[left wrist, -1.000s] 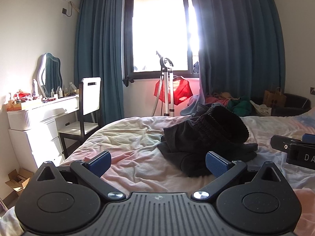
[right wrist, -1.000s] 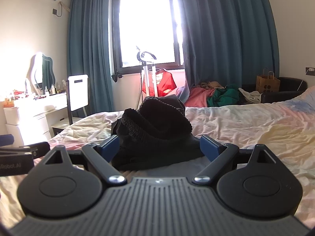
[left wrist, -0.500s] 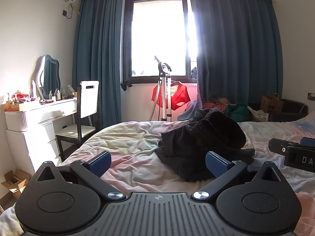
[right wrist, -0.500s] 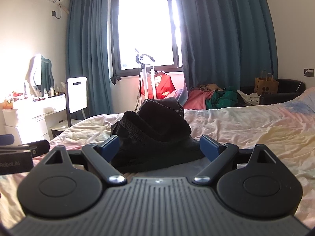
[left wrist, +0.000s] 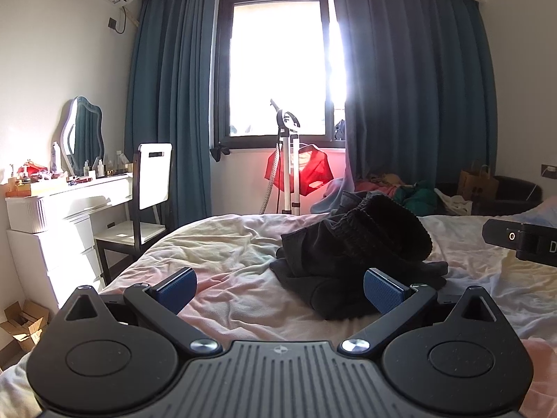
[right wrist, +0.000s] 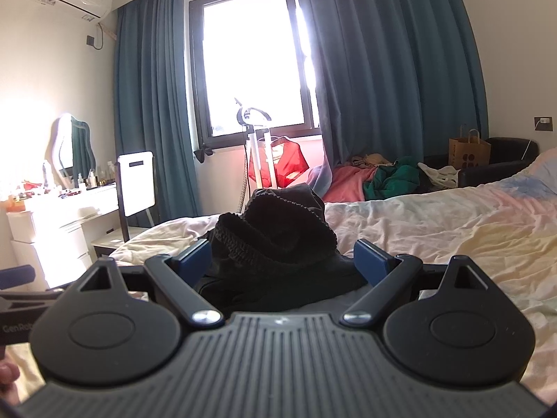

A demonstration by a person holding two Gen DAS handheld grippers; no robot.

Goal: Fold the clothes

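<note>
A crumpled black garment (left wrist: pixel 351 250) with a ribbed waistband lies in a heap on the bed (left wrist: pixel 226 254). My left gripper (left wrist: pixel 280 287) is open, low over the sheet, with the heap just ahead and to the right of its right finger. In the right wrist view the same black garment (right wrist: pixel 278 240) sits straight ahead of my right gripper (right wrist: pixel 283 259), which is open with its blue pads on either side of the heap's near edge. Nothing is gripped. The right gripper's body (left wrist: pixel 522 242) shows at the right edge of the left view.
The bed sheet (right wrist: pixel 452 230) is rumpled and pastel. A white dresser (left wrist: pixel 66 216) with a mirror and a chair (left wrist: pixel 149 188) stand at left. A garment steamer with a red top (left wrist: pixel 299 170) stands by the window. More clothes (right wrist: pixel 383 177) pile up beyond the bed.
Both grippers have shifted slightly toward the black heap, and the cameras have tilted a little. The garment has not moved, and both grippers stay open.
</note>
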